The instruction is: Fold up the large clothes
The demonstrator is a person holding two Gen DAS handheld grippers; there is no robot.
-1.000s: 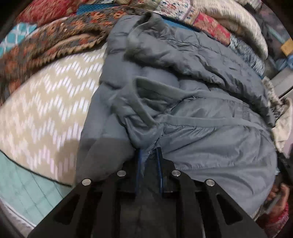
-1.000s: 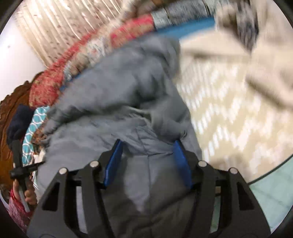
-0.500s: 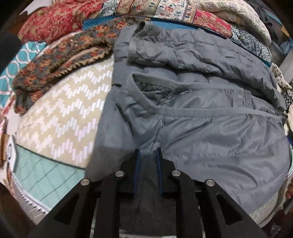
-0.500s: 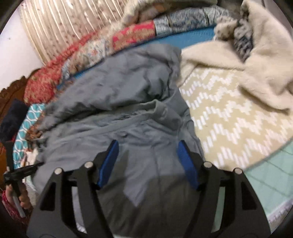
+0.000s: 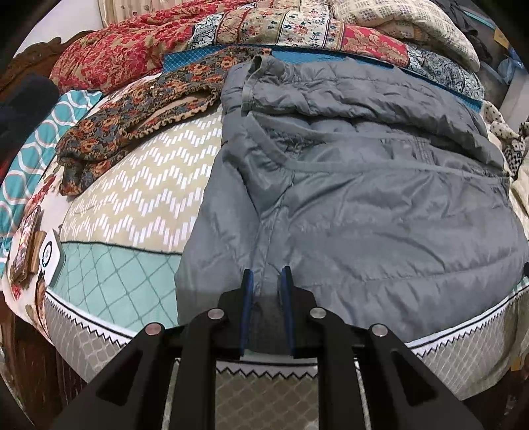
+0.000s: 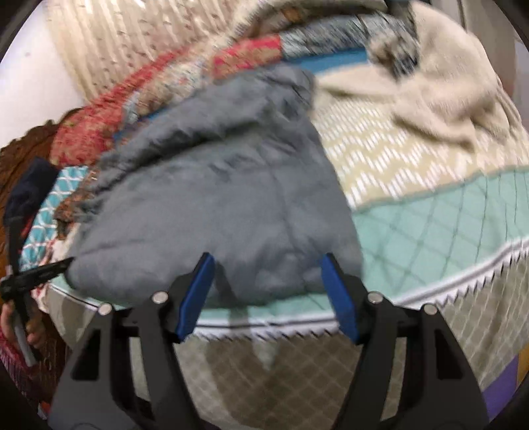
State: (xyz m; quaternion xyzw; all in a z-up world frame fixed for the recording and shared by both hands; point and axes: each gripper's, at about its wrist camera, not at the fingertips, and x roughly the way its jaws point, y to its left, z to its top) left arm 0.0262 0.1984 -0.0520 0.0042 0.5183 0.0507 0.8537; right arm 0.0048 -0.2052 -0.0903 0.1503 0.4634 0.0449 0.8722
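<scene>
A large grey puffer jacket (image 5: 363,198) lies folded on the bed, its hem at the near edge. My left gripper (image 5: 266,281) sits at the jacket's near hem with its blue pads a narrow gap apart; a fold of the grey fabric runs between them. In the right wrist view the jacket (image 6: 215,198) is blurred. My right gripper (image 6: 267,268) is wide open and empty, just short of the jacket's near edge. The left gripper (image 6: 43,274) and the hand holding it show at the far left of that view.
The bed (image 5: 132,198) has a beige zigzag and teal quilt. A floral knit garment (image 5: 139,109) lies left of the jacket. A cream fleece (image 6: 446,99) lies to its right. Patterned pillows (image 5: 297,29) line the back. A white device (image 5: 51,258) sits at the left edge.
Both grippers have pulled back toward the bed's near edge. The jacket has settled flat. The left pads have opened slightly, and the right gripper has withdrawn off the jacket.
</scene>
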